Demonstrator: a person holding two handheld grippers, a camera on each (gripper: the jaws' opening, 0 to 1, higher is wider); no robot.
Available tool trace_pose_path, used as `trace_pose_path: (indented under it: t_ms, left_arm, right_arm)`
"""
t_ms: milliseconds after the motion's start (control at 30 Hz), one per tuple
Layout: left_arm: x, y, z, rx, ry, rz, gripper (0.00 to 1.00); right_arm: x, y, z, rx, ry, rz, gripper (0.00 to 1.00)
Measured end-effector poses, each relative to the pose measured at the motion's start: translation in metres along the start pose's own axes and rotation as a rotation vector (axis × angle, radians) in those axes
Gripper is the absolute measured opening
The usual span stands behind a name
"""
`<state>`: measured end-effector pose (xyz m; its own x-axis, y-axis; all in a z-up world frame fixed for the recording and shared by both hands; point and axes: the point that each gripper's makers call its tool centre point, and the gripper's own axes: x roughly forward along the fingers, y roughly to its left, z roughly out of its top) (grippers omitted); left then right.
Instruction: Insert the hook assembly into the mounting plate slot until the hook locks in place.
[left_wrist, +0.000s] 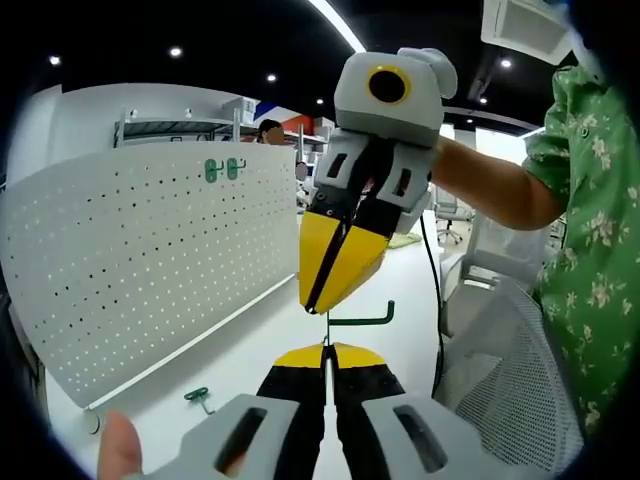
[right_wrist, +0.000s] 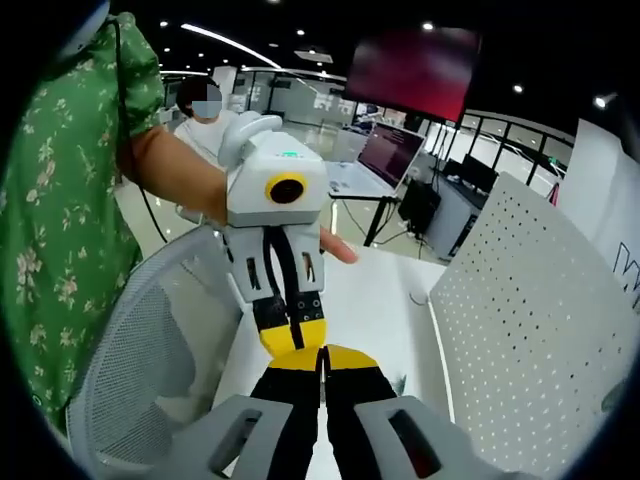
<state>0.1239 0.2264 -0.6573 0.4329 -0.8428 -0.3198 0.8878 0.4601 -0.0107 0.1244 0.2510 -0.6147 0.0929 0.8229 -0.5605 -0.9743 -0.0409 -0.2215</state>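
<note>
Between my two tools, green bent-wire metal hook (left_wrist: 362, 318): right tool (left_wrist: 328, 290) clamps its stem, left tool (left_wrist: 326, 352) pinches shut below. White perforated pegboard panel (left_wrist: 150, 250) stands left (well apart). Keep hook level, carry prongs squarely to holes.

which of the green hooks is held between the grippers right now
The green hook in mid-air at the meeting gripper tips, its bent end pointing up. The others are apart: two hang on the pegboard, one lies on the table.

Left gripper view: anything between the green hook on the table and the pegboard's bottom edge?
Bare white table between the loose hook and the pegboard, per the left gripper view.
</note>
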Motion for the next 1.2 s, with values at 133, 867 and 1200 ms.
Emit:
trace_pose_path:
  t_ms: [133,867,1200]
  left_arm:
    - [-0.001,0.002,0.0,-0.007,-0.003,0.007,0.01]
    - [0.0,0.012,0.007,-0.016,-0.03,0.032,0.01]
    - [0.001,0.016,0.009,-0.02,-0.04,0.04,0.01]
  right_arm:
    - [-0.005,-0.008,0.009,0.016,-0.044,-0.05,0.0]
    - [-0.017,-0.028,0.016,0.046,-0.119,-0.168,0.14]
    - [-0.022,-0.034,0.015,0.07,-0.13,-0.203,0.22]
